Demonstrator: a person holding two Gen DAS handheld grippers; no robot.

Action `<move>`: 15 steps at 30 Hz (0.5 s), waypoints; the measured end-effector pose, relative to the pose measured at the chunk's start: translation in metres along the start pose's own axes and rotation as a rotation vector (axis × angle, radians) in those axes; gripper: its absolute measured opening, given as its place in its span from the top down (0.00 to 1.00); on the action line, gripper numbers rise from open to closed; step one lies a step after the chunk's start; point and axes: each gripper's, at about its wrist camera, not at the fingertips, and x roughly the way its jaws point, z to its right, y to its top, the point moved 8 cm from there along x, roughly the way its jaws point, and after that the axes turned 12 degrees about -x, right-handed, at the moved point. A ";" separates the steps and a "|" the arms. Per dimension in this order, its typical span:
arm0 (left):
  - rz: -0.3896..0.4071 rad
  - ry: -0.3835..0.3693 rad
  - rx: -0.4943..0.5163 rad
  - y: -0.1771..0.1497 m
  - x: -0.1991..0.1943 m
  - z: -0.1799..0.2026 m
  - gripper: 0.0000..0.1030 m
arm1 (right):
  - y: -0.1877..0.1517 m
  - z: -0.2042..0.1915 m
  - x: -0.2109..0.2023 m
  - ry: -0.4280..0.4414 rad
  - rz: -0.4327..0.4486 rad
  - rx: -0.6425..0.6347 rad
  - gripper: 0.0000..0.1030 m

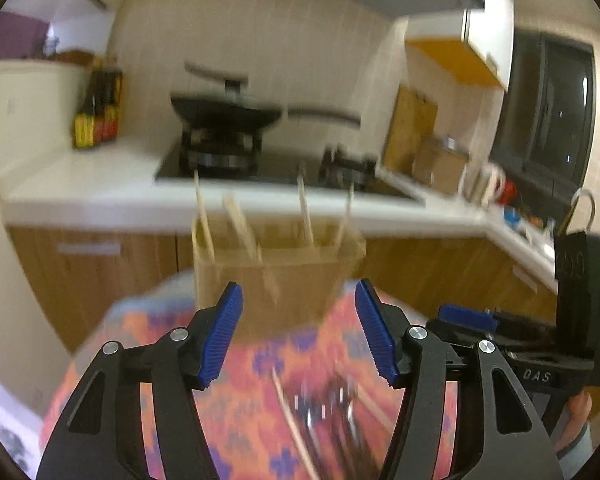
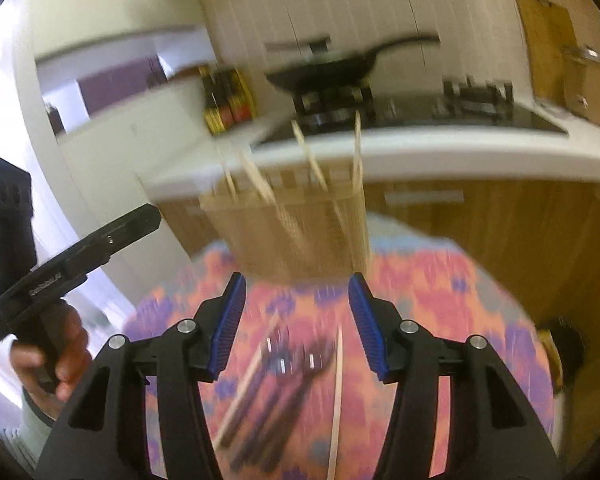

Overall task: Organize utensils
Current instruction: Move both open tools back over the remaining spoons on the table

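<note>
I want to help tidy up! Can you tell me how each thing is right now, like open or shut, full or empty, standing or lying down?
left gripper: open, holding nothing.
right gripper: open, holding nothing.
utensil holder: upright on the patterned cloth, several chopsticks standing in it.
loose utensils: lying flat on the cloth, not yet sorted.
pan: sitting on the stove; blur hides its contents.

Motion blur is smearing the dark utensils (image 2: pixel 284 384) at six o'clock, so their kinds are not telling apart. The pale sticks (image 2: pixel 336 400) are running off the bottom edge. The holder (image 1: pixel 276 276) at twelve o'clock is blurring too.
</note>
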 end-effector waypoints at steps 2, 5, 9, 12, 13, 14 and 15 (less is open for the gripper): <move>-0.063 0.014 -0.009 -0.021 0.006 -0.007 0.46 | -0.023 -0.001 0.005 -0.033 -0.066 0.016 0.52; -0.196 0.020 -0.035 -0.063 0.022 -0.019 0.51 | -0.054 -0.002 0.013 -0.004 -0.125 0.064 0.63; -0.316 0.040 -0.019 -0.099 0.041 -0.028 0.62 | -0.086 -0.009 0.023 0.019 -0.190 0.094 0.68; -0.385 0.066 -0.022 -0.119 0.054 -0.038 0.70 | -0.101 -0.009 0.030 0.013 -0.216 0.121 0.68; -0.396 0.075 -0.022 -0.123 0.057 -0.040 0.70 | -0.103 -0.007 0.032 -0.001 -0.224 0.120 0.68; -0.404 0.083 -0.019 -0.126 0.060 -0.042 0.70 | -0.107 -0.005 0.035 -0.020 -0.237 0.112 0.68; -0.414 0.099 -0.014 -0.128 0.063 -0.044 0.70 | -0.108 -0.003 0.038 -0.041 -0.252 0.102 0.69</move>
